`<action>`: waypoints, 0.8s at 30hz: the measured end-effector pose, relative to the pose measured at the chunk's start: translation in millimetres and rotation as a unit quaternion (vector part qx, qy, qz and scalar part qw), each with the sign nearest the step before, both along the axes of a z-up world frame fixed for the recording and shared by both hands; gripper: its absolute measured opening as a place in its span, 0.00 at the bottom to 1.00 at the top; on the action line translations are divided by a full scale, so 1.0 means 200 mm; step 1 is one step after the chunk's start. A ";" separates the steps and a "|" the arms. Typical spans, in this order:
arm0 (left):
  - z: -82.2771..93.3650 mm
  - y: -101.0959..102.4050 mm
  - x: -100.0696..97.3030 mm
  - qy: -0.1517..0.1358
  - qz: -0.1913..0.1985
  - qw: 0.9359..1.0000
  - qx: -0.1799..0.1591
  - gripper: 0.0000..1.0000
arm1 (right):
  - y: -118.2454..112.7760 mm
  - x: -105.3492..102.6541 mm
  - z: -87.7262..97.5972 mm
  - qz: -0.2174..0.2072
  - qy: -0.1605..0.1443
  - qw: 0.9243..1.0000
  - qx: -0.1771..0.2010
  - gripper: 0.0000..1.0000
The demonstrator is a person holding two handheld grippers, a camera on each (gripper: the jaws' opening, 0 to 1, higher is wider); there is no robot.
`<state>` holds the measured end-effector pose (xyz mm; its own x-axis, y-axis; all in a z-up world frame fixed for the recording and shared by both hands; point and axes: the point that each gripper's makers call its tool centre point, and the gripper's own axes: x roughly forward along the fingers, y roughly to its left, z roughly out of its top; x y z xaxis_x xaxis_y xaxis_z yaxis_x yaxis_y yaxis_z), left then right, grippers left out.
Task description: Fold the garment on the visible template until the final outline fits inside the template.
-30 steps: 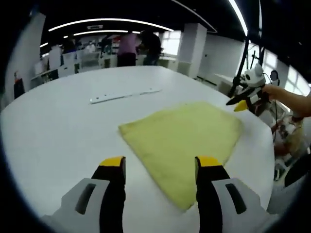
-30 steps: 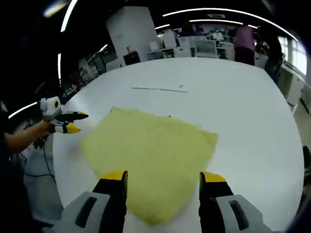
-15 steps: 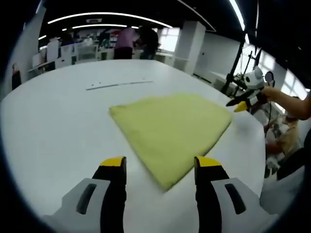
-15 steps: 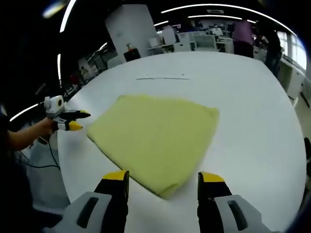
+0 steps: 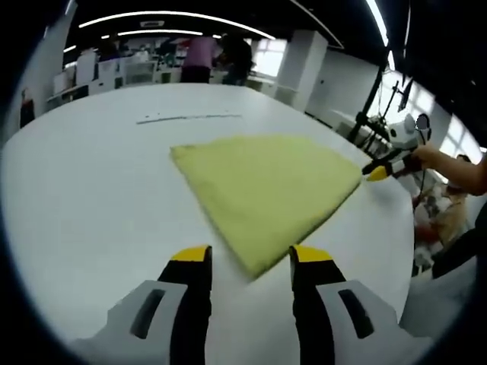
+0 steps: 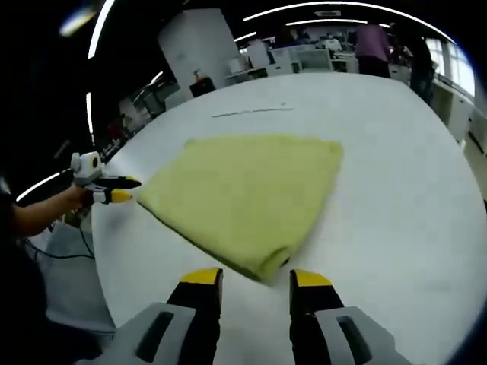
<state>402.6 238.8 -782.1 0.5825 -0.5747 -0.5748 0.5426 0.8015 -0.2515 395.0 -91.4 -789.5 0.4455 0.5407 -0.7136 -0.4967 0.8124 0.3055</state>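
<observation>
White and broad, the counter (image 5: 84, 190) is seen under ceiling strip lights in an open workroom, with desks and standing people blurred at the far end. On it a yellow-green garment (image 5: 262, 186) is laid flat, already folded into a thick, roughly four-cornered pad, well toward the near edge of the counter. Beyond it, a thin pale strip (image 5: 186, 118) lies apart on the surface; no template outline can be made out around the cloth.

In the left gripper view, the left tool (image 5: 249, 266) is held just short of the garment's nearest corner, its yellow-tipped jaws parted with a narrow gap and nothing between them. At the right of that view the other tool is seen in a person's hand, its yellow tips just beside the garment's far corner.

In the right gripper view, the right tool (image 6: 256, 283) is likewise held released, jaws parted and empty, directly before a rolled, doubled corner of the garment (image 6: 243, 190). The left tool is seen there at the left, gripped by a hand (image 6: 76, 196), its tips near the cloth's edge; contact cannot be told.
</observation>
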 end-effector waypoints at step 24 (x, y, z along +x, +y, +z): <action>-0.05 -0.01 -0.02 0.040 0.030 0.998 -0.048 0.01 | -0.01 0.03 0.01 0.008 -0.043 0.999 0.015 0.00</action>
<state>399.3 237.3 -791.5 0.5717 -0.5949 -0.5651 0.4700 0.8020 -0.3688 400.7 -93.3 -787.9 0.4951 0.5692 -0.6564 -0.5348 0.7951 0.2861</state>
